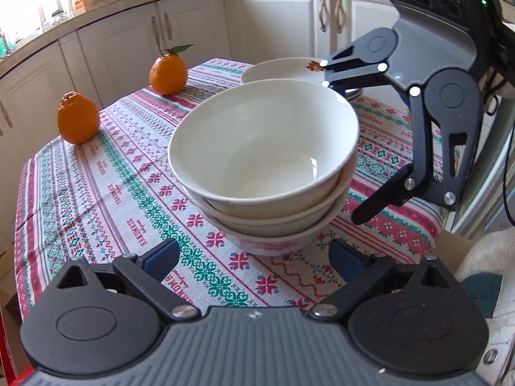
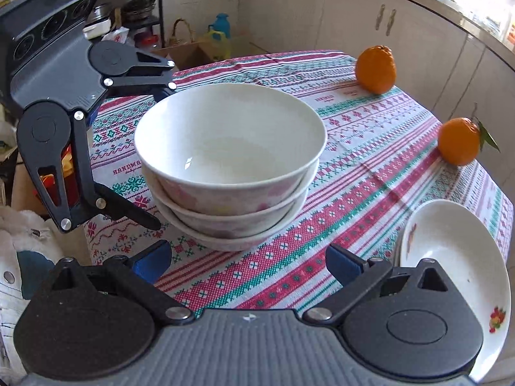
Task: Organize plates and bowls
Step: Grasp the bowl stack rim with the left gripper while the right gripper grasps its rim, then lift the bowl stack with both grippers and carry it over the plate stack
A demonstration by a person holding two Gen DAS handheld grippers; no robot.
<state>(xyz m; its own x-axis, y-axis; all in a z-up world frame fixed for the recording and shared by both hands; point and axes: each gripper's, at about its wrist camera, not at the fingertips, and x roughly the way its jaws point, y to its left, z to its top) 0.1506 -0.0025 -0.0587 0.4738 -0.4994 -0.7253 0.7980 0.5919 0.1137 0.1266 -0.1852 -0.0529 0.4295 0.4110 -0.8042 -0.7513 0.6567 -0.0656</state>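
Three white bowls sit nested in a stack in the middle of the table; the bottom one has a pink flower pattern. A low stack of white plates with a small fruit print lies beside the bowls. My left gripper is open, its blue pads short of the stack's base. My right gripper is open wide on the opposite side of the stack, with nothing between its pads. Neither gripper touches the bowls.
Two oranges stand near the table's far edge on the red-and-green patterned cloth. Cream cabinets run behind the table. A white fleecy sleeve shows at the table's near side.
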